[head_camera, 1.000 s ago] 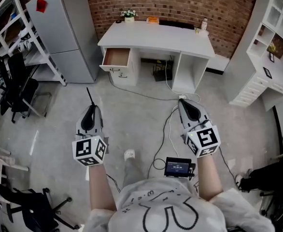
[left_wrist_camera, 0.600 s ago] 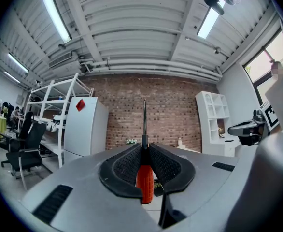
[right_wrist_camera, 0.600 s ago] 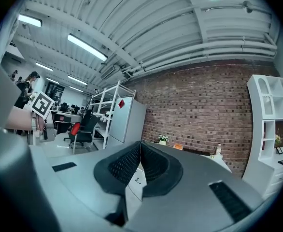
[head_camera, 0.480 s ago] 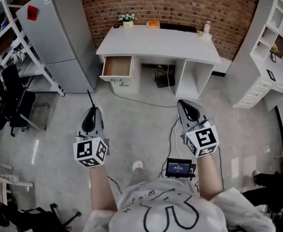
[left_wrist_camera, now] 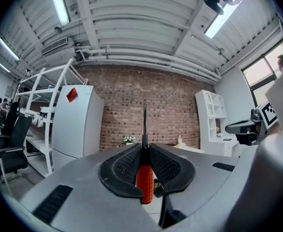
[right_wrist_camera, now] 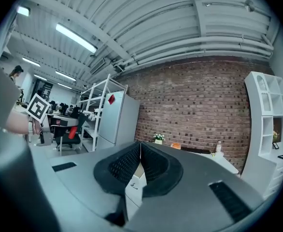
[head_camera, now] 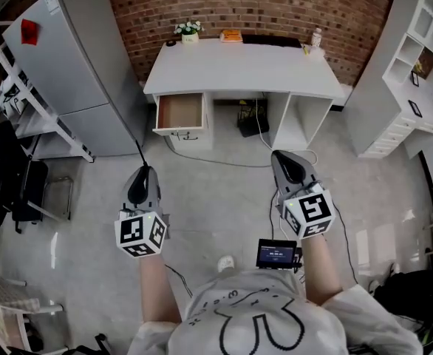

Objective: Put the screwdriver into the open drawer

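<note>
My left gripper (head_camera: 142,174) (left_wrist_camera: 144,149) is shut on a screwdriver (left_wrist_camera: 144,178) with a red handle; its thin dark shaft (head_camera: 137,151) sticks out ahead, toward the desk. The white desk (head_camera: 242,69) stands against the brick wall across the floor. Its top left drawer (head_camera: 181,113) is pulled open and shows a bare brown inside. My right gripper (head_camera: 284,161) (right_wrist_camera: 140,153) is shut with nothing between its jaws, held level with the left one. Both grippers hang over the concrete floor, well short of the desk.
A grey fridge (head_camera: 69,72) stands left of the desk, with white metal shelving (head_camera: 9,117) beyond it. A white shelf unit (head_camera: 412,65) fills the right side. Cables (head_camera: 264,191) trail over the floor from under the desk. A flower pot (head_camera: 189,30) and small items sit on the desktop.
The desk and open drawer have drawn lower and closer in the head view as the person walks toward them. Both grippers keep their pose and grip.
</note>
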A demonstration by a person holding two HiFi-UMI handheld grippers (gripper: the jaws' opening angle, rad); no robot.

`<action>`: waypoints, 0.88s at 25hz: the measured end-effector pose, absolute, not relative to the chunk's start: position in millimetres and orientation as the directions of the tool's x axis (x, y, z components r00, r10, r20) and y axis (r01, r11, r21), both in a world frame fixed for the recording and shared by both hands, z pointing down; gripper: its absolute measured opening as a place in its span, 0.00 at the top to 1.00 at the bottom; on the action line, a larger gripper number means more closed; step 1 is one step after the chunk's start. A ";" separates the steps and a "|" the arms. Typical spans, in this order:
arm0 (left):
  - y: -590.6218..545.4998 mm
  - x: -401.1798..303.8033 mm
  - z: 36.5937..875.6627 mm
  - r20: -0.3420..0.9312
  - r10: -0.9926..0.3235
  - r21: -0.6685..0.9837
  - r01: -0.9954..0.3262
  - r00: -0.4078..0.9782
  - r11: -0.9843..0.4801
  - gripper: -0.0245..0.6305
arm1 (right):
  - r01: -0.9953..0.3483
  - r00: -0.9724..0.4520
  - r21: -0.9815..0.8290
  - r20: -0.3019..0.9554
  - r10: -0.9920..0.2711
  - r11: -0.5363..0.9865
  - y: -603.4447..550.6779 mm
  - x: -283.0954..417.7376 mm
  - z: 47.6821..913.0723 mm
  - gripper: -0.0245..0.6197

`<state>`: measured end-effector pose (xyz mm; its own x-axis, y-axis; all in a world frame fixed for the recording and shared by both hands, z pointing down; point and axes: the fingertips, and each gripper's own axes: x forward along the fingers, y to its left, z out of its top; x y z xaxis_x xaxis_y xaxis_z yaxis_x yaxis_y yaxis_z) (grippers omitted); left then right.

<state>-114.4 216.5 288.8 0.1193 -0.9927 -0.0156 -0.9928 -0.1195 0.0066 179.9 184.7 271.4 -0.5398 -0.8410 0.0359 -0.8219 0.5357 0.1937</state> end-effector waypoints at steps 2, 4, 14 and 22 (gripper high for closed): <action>204.5 -126.5 294.3 -0.008 -0.992 0.014 -0.991 0.129 -0.130 0.87 | -0.823 -0.534 0.202 0.044 -0.845 0.531 176.0 166.8 274.4 0.93; 193.4 -134.9 297.4 -0.007 -0.990 0.021 -0.990 0.138 -0.138 0.87 | -0.822 -0.532 0.210 0.050 -0.846 0.529 167.4 157.2 276.9 0.93; 154.4 -151.6 304.7 -0.004 -0.985 0.020 -0.985 0.170 -0.170 0.87 | -0.817 -0.534 0.216 0.065 -0.843 0.535 122.8 129.3 278.5 0.93; 109.2 -166.9 304.4 -0.009 -0.989 0.022 -0.989 0.147 -0.147 0.87 | -0.803 -0.556 0.206 0.077 -0.828 0.559 77.0 114.5 286.5 0.93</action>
<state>-166.9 109.2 304.4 0.1468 -0.9891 -0.0087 -0.9889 -0.1469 0.0223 114.5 77.0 286.5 -0.5558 -0.8277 0.0773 -0.8035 0.5587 0.2056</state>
